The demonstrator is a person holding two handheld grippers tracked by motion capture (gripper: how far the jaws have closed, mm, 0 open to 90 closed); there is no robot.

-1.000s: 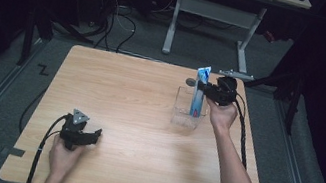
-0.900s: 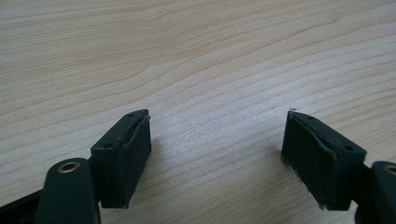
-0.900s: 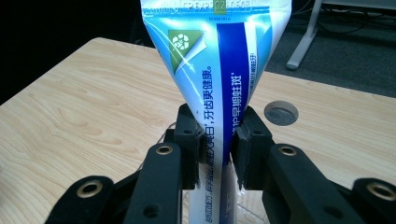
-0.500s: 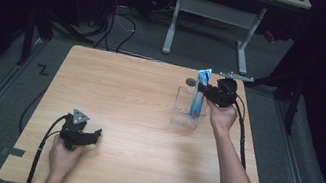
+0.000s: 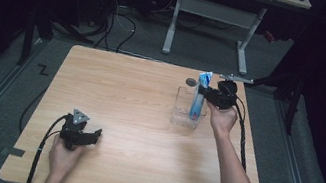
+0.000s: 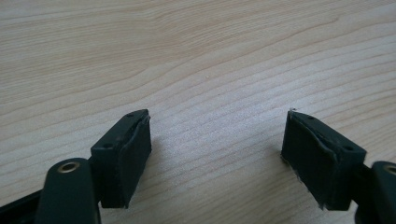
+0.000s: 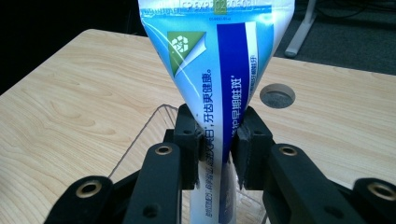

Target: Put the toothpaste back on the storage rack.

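Right gripper (image 7: 215, 140) pinches a blue-and-white tube (image 7: 219, 70) about its middle, jaws pressed on both flat faces, the crimped wide end up at the top of its own view. In the high view the tube (image 5: 199, 95) stands upright in the right-centre of the frame, its lower end down inside a clear box (image 5: 181, 112) on the table (image 5: 140, 92) — whether it touches the box floor I cannot tell. Just beyond the box a round hole (image 5: 191, 82) sits in the tabletop. Left gripper (image 5: 80, 134) rests low in the lower left of the frame, well apart from all this, its jaws spread wide over bare wood in its own view, holding nothing. The risk I see: the tube is soft and slick, so a squeeze at mid-body could let it slide or swing — and a swing could catch the box's thin wall and drag or tip the light box.
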